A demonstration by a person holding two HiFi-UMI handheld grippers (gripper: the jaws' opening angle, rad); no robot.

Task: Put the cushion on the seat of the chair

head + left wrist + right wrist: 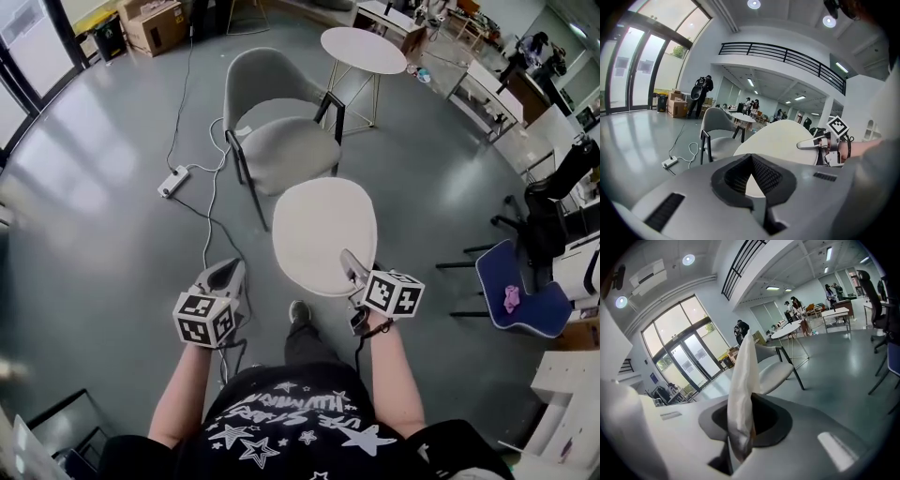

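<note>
A white oval cushion (323, 234) hangs in the air in front of me, a short way before the grey armchair (281, 141). My right gripper (350, 261) is shut on the cushion's near right edge. In the right gripper view the cushion (743, 380) stands edge-on between the jaws, with the armchair (776, 369) behind it. My left gripper (230, 272) is off to the left of the cushion, apart from it, its jaws shut with nothing in them. The left gripper view shows the cushion (780, 140) and the armchair (717, 131) ahead of the left gripper (751, 159).
A power strip (173, 181) and its cable lie on the floor left of the armchair. A round white side table (364, 49) stands behind it to the right. A blue office chair (516, 295) is at my right, and cardboard boxes (155, 23) at the far left.
</note>
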